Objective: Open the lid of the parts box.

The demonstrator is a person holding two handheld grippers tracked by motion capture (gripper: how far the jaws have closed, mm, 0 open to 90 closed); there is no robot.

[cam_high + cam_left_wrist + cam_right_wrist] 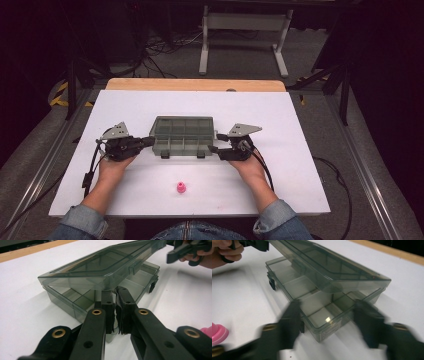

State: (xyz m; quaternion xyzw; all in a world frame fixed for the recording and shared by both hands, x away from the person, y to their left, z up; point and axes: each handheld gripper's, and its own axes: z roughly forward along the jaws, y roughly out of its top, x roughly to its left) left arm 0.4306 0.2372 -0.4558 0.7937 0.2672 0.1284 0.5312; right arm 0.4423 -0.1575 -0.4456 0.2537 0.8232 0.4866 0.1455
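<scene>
1. Lying at the middle of the white table top (300, 165): one smoke-grey, see-through plastic compartment box (182, 136), rectangular, with thin inner dividers forming small square cells.
2. Tilting upward above the base along its near edge: one hinged lid (100, 267) of the same translucent plastic, flat-topped with a raised border and rounded corners.
3. Hanging from the box front: two dark latches, one of them (153, 286) dangling unfastened at the base rim.
4. Pinching the left end of the lid: one left gripper (148, 142), matte black, with brass-coloured rivets on its arms; jaws clenched nearly together around the lid's edge, as seen in the left gripper view.
5. Hovering at the right end of the box: one right gripper (214, 148), also black; jaws spread wide and released, standing on either side of the box corner in the right gripper view, blurred, grasping nothing.
6. Sitting on top of the grippers: two grey three-cornered plates, one per gripper.
7. Resting near the front of the table, well apart from the box: one small pink knob-shaped piece (181, 188), glossy and rounded.
</scene>
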